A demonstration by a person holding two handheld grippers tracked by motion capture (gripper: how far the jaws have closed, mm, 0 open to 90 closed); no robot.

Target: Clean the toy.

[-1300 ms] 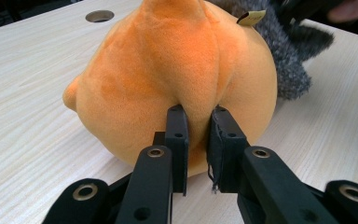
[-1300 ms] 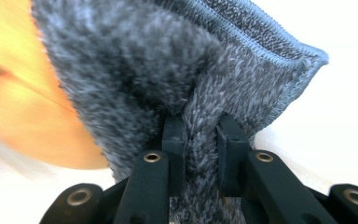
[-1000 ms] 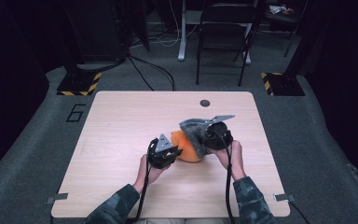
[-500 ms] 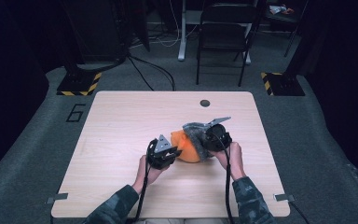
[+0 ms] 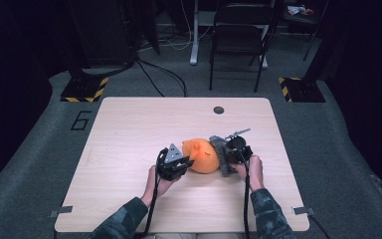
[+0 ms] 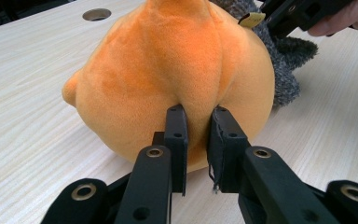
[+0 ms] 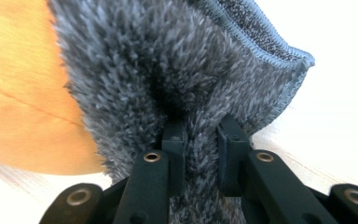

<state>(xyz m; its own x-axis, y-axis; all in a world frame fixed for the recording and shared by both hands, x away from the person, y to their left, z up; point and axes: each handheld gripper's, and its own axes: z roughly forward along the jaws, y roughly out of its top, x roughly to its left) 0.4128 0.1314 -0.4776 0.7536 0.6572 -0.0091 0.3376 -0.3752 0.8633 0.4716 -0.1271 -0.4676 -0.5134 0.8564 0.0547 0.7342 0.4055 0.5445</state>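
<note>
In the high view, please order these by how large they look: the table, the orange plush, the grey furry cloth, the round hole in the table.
1. table
2. orange plush
3. grey furry cloth, partly hidden behind the right gripper, so its full size is unsure
4. round hole

Right gripper (image 5: 229, 152) lowered toward desk (image 5: 129, 129), grey furry cover (image 5: 222, 158) pulled down beside orange plush (image 5: 202, 155), more orange surface exposed

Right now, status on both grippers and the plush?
Left gripper pinching orange plush. Right gripper clamped on its grey furry cover. Plush resting on table. Nothing in the way.
</note>
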